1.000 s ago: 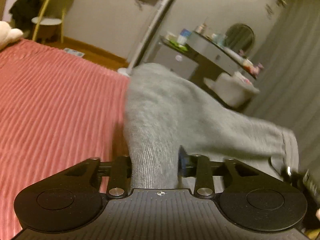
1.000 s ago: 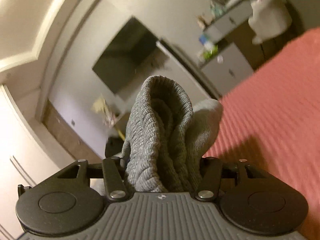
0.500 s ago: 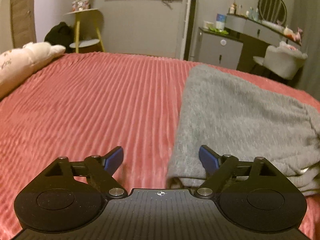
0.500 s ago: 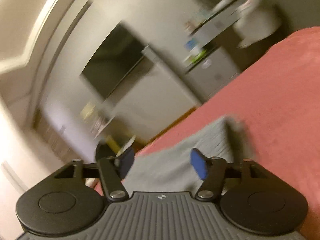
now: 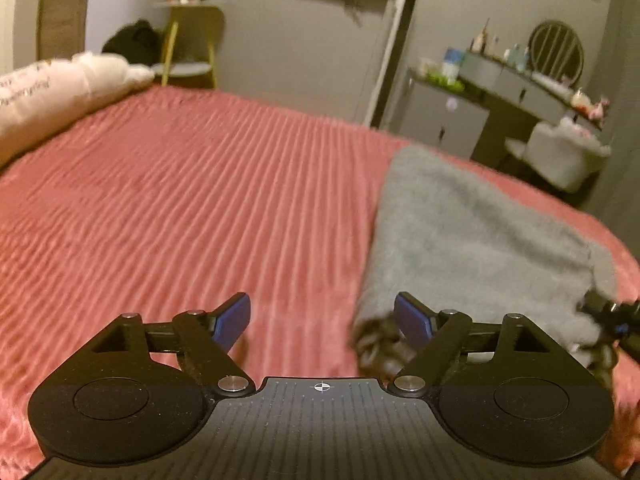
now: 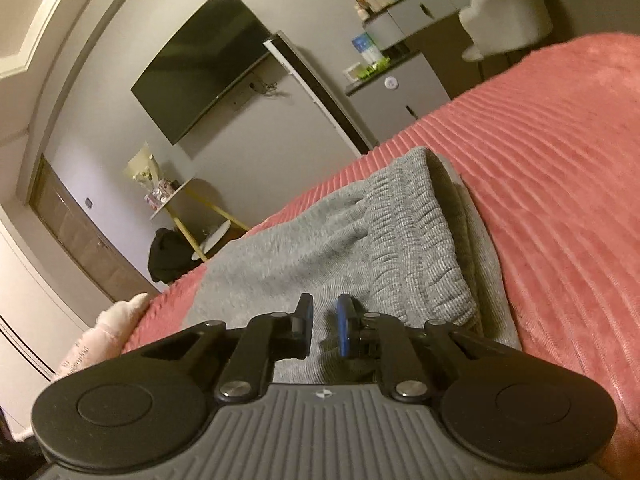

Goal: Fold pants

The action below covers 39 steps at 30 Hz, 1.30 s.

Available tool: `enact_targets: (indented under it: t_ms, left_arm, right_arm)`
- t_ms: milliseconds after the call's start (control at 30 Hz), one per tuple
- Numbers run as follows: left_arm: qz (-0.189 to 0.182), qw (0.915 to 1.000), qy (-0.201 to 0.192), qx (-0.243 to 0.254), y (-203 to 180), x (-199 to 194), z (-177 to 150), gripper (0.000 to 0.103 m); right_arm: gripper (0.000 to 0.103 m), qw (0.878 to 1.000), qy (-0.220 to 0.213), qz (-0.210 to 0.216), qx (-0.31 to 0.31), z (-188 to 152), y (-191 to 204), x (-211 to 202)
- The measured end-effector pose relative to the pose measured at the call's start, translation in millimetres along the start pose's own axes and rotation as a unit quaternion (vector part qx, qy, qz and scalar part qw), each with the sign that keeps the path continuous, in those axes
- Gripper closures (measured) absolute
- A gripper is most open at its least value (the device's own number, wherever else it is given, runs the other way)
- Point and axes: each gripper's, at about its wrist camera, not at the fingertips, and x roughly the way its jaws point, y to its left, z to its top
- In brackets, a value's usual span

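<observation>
The grey knit pants (image 5: pixel 472 240) lie folded on the red ribbed bedspread (image 5: pixel 180 220), right of centre in the left wrist view. My left gripper (image 5: pixel 322 320) hovers low at their near left corner. Its jaws are wide and closing, and nothing is pressed between them. The folded edge sits just inside the right pad (image 5: pixel 412 320). In the right wrist view the pants (image 6: pixel 304 248) spread ahead, with the ribbed waistband (image 6: pixel 412 240) on the right. My right gripper (image 6: pixel 325 324) hangs just over the fabric. Its jaws are closing to a narrow gap with no cloth in it.
A pale pillow (image 5: pixel 60 92) lies at the bed's far left. Beyond the bed stand a yellow-legged side table (image 5: pixel 188 68), a dresser with bottles (image 5: pixel 500 84) and a white fluffy chair (image 5: pixel 560 156). A dark TV (image 6: pixel 200 72) hangs on the wall.
A second ago both grippers held bunched pants in the air. They have since let go and the pants lie flat on the bed. The left jaws spread wide; the right jaws drew nearly together.
</observation>
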Motion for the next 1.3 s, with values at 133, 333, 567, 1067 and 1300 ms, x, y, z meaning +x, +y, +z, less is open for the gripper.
enact_targets:
  t_ms: [133,333,567,1067,1300]
  left_arm:
    - [-0.031,0.9995,-0.004,-0.002,-16.2,4.7,3.1,0.018]
    - [0.012,0.9978,0.055,0.034,-21.4,42.4,-12.8,0.01]
    - [0.037,0.9945,0.042,0.088,-35.5,47.5,-21.4,0.006]
    - [0.012,0.998,0.046,0.043,-20.7,51.5,-27.6,0.0]
    - [0.01,0.9996,0.012,0.024,-19.0,44.1,-38.8,0.0]
  right_arm:
    - [0.09,1.0,-0.003,0.002,0.008,-0.3,-5.6,3.7]
    - [0.09,0.998,0.001,-0.022,-0.054,-4.8,8.1,7.1]
    - [0.088,0.967,-0.022,-0.108,-0.231,-31.0,56.1,-8.0]
    - [0.088,0.926,-0.037,-0.132,-0.352,-66.7,61.7,7.7]
    - [0.088,0.909,-0.044,-0.157,-0.383,-73.8,69.8,7.5]
